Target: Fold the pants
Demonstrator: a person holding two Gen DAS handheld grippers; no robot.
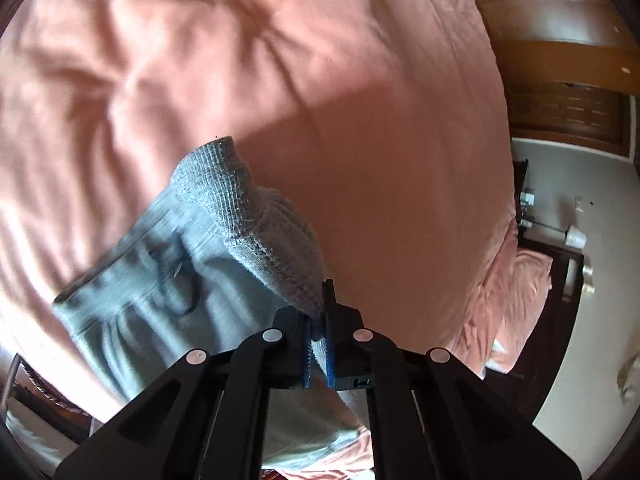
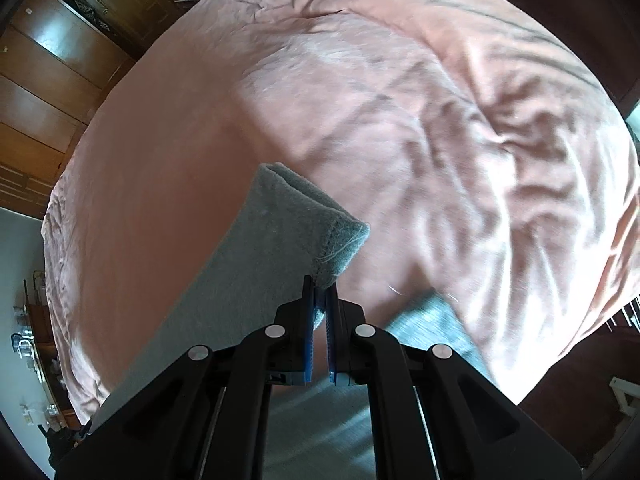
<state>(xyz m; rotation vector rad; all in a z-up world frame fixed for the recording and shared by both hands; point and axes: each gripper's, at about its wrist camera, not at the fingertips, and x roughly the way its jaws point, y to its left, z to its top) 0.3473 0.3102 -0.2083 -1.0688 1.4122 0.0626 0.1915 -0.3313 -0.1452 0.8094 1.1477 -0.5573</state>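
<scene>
Both cameras sit just behind their grippers and look forward along the fingers, tilted steeply down onto the bed.

The left wrist view rides behind the left gripper point(image 1: 319, 312), close above the pink bedspread point(image 1: 360, 140), facing across the bed with the wooden wardrobe point(image 1: 560, 40) at its upper right edge.

The right wrist view rides behind the right gripper point(image 2: 320, 300), equally close, with the same wardrobe point(image 2: 52, 64) at its upper left.

Shared ground: the bedspread point(image 2: 400, 100), the wardrobe, and the grey pants point(image 1: 160, 280) point(image 2: 248, 272), seen very near in each.
</scene>
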